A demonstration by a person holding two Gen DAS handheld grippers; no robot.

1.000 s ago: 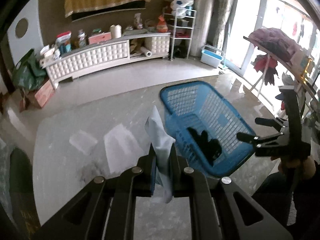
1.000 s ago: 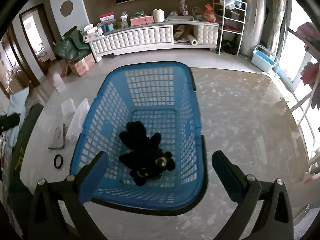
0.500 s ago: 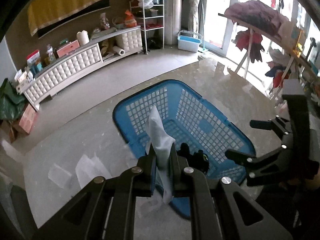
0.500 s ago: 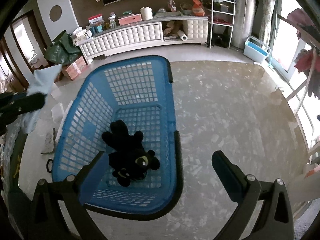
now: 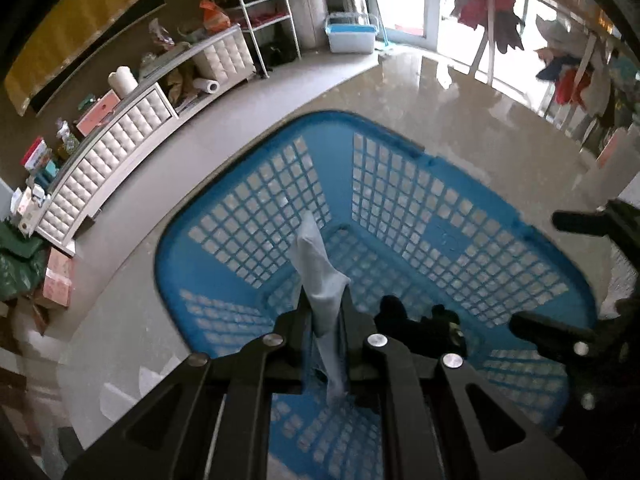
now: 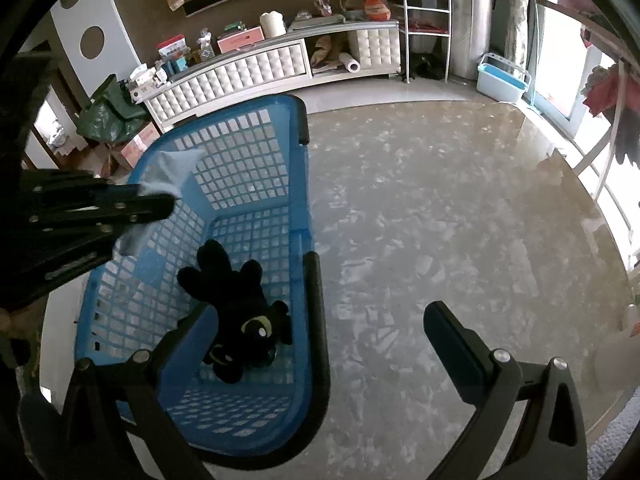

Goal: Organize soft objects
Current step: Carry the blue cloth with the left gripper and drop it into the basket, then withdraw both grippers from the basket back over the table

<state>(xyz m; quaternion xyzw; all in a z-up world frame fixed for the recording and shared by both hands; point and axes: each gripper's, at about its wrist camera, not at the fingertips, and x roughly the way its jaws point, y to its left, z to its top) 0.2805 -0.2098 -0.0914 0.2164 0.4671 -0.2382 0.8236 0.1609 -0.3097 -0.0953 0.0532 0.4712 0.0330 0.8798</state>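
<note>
My left gripper (image 5: 325, 304) is shut on a pale blue cloth (image 5: 318, 268) and holds it above the blue mesh laundry basket (image 5: 400, 184) on the floor. The same cloth (image 6: 168, 172) and left gripper (image 6: 160, 205) show at the left of the right wrist view, over the basket (image 6: 248, 168). A black plush toy (image 6: 240, 312) lies in the basket's bottom; it also shows in the left wrist view (image 5: 424, 332). My right gripper (image 6: 316, 320) is open and empty, above the basket's near right rim.
A white tufted cabinet (image 6: 256, 72) with clutter runs along the far wall. A wire shelf (image 6: 424, 20) and a small blue tub (image 6: 502, 78) stand at the right. Green bags and boxes (image 6: 116, 120) sit left. A clothes rack (image 5: 560, 52) stands by the window.
My left gripper has carried the cloth rightward, from beside the basket to over it. My right gripper has shifted right, so the basket now sits at its left.
</note>
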